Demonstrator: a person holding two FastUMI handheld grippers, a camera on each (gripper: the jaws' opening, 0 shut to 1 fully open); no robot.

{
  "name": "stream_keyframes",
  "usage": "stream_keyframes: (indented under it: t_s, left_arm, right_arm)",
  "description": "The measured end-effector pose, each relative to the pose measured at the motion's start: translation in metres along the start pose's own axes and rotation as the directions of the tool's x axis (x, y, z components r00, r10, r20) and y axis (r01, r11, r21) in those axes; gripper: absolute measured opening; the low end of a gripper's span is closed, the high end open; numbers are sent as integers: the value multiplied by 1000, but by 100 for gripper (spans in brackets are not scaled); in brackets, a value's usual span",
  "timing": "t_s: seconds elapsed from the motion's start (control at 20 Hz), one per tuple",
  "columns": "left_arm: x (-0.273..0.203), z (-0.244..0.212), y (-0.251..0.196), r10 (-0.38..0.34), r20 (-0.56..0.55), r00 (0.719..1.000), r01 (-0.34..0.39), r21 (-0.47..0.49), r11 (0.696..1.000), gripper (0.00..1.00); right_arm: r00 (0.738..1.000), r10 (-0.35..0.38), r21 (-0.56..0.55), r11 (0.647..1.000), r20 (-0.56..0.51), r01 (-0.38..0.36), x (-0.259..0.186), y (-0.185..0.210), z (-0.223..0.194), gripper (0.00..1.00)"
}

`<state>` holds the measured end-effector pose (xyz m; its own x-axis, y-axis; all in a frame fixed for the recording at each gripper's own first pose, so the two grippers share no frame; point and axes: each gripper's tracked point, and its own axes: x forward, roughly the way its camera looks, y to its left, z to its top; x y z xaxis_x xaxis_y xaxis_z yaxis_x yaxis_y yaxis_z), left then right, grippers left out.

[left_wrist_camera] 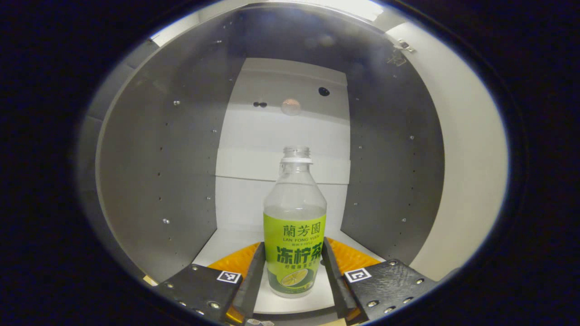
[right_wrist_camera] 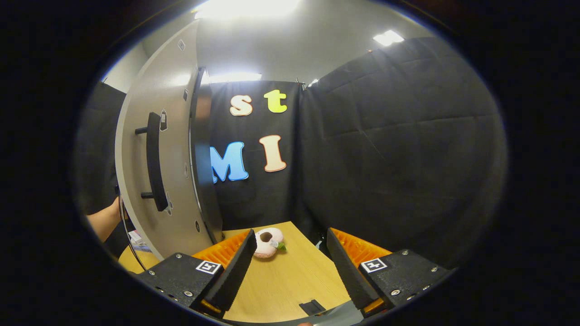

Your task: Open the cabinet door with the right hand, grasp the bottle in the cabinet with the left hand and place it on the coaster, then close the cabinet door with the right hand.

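Inside cabinet point(left_wrist_camera: 158, 158): upright clear bottle point(left_wrist_camera: 294, 226), green label, uncapped, between released left jaws; right jaws released.

A pink doughnut-shaped plush toy point(right_wrist_camera: 268, 242) lies on a light wooden table point(right_wrist_camera: 290, 280) before the black cloth wall point(right_wrist_camera: 398, 149), under bright ceiling lights point(right_wrist_camera: 389, 37).

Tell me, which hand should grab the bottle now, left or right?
Left. The left gripper is already inside the cabinet, open, with the bottle standing between its fingers. The right gripper is open over the table, beside the open door.
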<state>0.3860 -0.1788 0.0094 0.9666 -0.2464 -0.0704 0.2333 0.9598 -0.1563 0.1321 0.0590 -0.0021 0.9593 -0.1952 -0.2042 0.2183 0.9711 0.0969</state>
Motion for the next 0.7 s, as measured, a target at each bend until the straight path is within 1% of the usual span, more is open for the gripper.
stream_keyframes:
  t_s: [0.05, 0.15, 0.2, 0.3, 0.35, 0.4, 0.45, 0.5, 0.55, 0.7]
  left_arm:
    - [-7, 5, 2, 5, 10, 1000, -5, 4, 1000, 67]
    - [-24, 12, 3, 8, 22, 1000, -9, 19, 1000, 67]
    - [-34, 14, 3, 11, 29, 1000, -11, 24, 1000, 63]
    - [-57, 20, 6, 18, 45, 999, -19, 30, 999, 63]
    - [-68, 23, 7, 22, 51, 998, -23, 33, 999, 67]
    - [-79, 25, 10, 27, 58, 998, -29, 37, 999, 63]
    - [-91, 27, 11, 31, 63, 998, -33, 40, 999, 67]
    - [-102, 27, 14, 37, 68, 997, -40, 44, 998, 63]
    - [-112, 30, 15, 43, 72, 996, -47, 49, 998, 67]
    - [-147, 30, 24, 64, 81, 995, -69, 55, 996, 65]
  right_arm:
    - [1000, 15, 4, 1000, 1, -15, 2, 1, 0, 94]
    - [999, 46, 7, 999, 3, -46, 6, 3, 1, 95]
    - [998, 63, 7, 998, 4, -63, 6, 4, 1, 96]
    - [995, 95, 6, 995, 6, -95, 6, 5, 2, 96]
    - [994, 111, 6, 994, 9, -111, 7, 6, 3, 95]
    - [992, 127, 5, 992, 14, -127, 8, 8, 4, 95]
    - [990, 143, 2, 990, 17, -143, 13, 14, 6, 95]
    - [987, 159, -5, 987, 17, -159, 16, 18, 6, 95]
    - [985, 171, -12, 985, 15, -171, 17, 21, 5, 95]
    - [977, 211, -20, 977, 7, -211, 15, 25, 2, 95]
